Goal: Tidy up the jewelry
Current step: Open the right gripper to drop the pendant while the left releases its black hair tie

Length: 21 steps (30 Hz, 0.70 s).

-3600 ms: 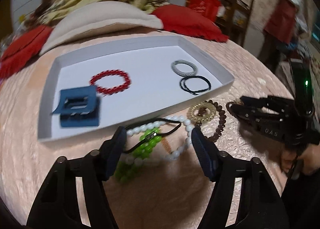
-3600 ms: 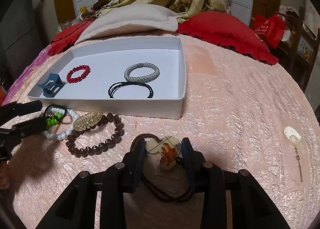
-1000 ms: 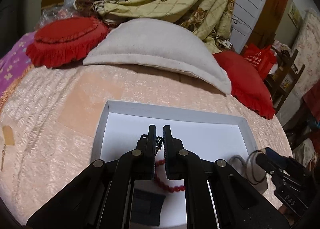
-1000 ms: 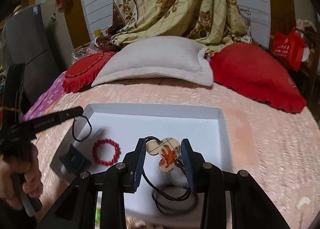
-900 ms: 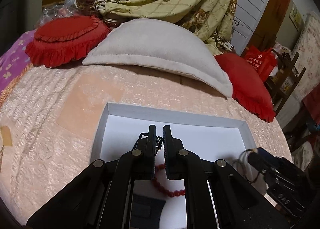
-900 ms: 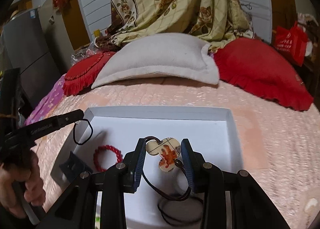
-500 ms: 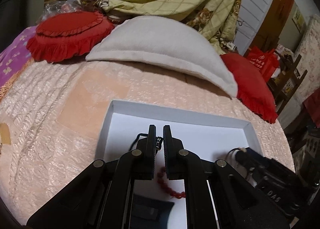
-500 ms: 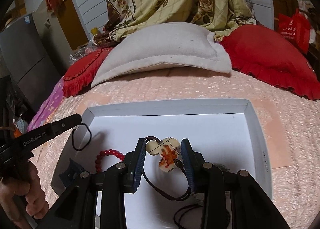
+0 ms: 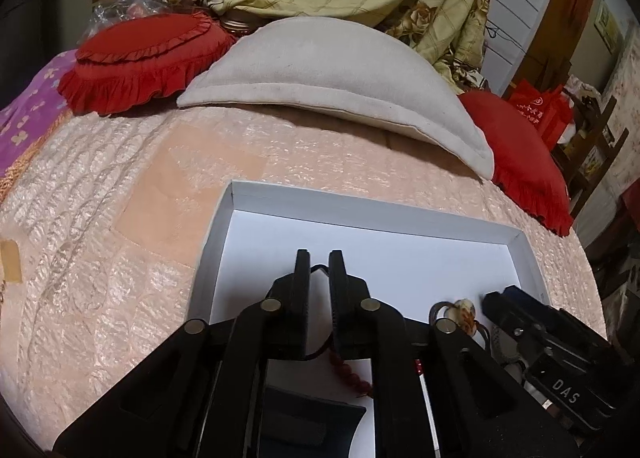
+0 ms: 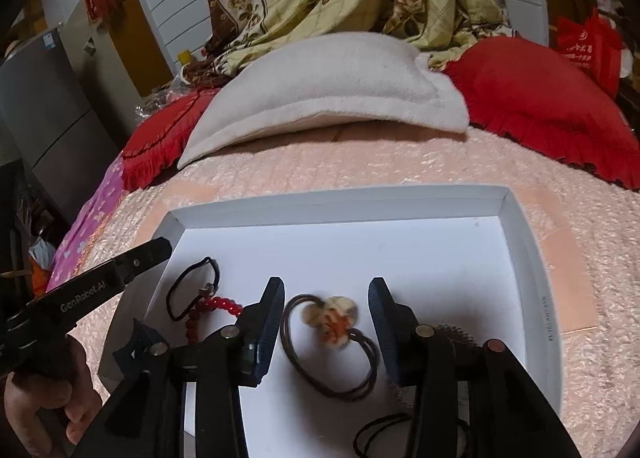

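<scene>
Nearest you, your right gripper point(image 10: 326, 312) has its jaws opening; the hair tie with the flower charm point(image 10: 334, 322) lies on the tray floor between them, clear of both pads, so that piece looks delivered; below it a black cord loop point(image 10: 376, 434) and a grey beaded bracelet point(image 10: 456, 334), half hidden behind your right finger, already sit in the white tray point(image 10: 532, 270). Your left gripper point(image 9: 319, 270) shows a narrow gap that is opening too; the thin black elastic point(image 10: 192, 290) it brought lies slack on the tray floor at the left, beside the red bead bracelet point(image 10: 216, 304); whether a strand still catches between those pads I cannot tell. The dark blue claw clip point(image 10: 136, 342) rests in the near-left corner. So six pieces are in, as far as you can see; the bedspread point(image 10: 360, 174) beyond the tray carries no jewelry, and anything lying nearer to you is out of view, so check there next. Farther off lie the white pillow point(image 10: 332, 86) and red cushions point(image 10: 540, 98).
</scene>
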{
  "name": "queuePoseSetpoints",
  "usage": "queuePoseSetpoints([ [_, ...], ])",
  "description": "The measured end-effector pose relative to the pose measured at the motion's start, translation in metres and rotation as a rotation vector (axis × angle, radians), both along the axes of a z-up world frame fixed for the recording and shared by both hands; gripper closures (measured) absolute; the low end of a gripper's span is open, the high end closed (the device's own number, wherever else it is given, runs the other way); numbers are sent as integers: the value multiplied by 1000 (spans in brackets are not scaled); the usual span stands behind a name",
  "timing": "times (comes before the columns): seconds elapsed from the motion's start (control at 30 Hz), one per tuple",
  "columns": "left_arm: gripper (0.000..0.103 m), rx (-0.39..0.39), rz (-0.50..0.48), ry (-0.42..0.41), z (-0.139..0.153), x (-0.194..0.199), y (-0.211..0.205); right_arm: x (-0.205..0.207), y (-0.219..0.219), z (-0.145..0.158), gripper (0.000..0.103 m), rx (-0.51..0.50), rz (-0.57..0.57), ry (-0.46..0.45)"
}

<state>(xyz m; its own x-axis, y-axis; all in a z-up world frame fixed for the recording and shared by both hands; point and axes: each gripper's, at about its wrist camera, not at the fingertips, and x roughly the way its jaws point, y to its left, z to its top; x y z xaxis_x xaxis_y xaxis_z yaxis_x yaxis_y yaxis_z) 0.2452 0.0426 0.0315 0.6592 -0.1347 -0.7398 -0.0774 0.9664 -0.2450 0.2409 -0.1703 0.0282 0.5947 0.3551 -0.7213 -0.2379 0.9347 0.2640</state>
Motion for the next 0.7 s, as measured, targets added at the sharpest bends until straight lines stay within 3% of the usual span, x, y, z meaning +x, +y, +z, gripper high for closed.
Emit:
queuePoseSetpoints([
  [0.1, 66, 1, 13, 8, -1, -3, 2, -4, -5, 4, 61, -6, -9, -4],
  [0.33, 63, 32, 14, -10, 6, -30, 5, -39, -28, 18, 61, -33, -31, -24],
  [0.5, 60, 71, -23, -22, 9, -75, 3, -97, -43, 25, 59, -107, -19, -65],
  [0.6, 59, 83, -64, -14, 6, -109, 1, -135, -58, 18, 57, -151, -32, -64],
  [0.7, 59, 39, -107, 5, 1, -137, -4, -165, -70, -4, 57, -197, -32, -17],
])
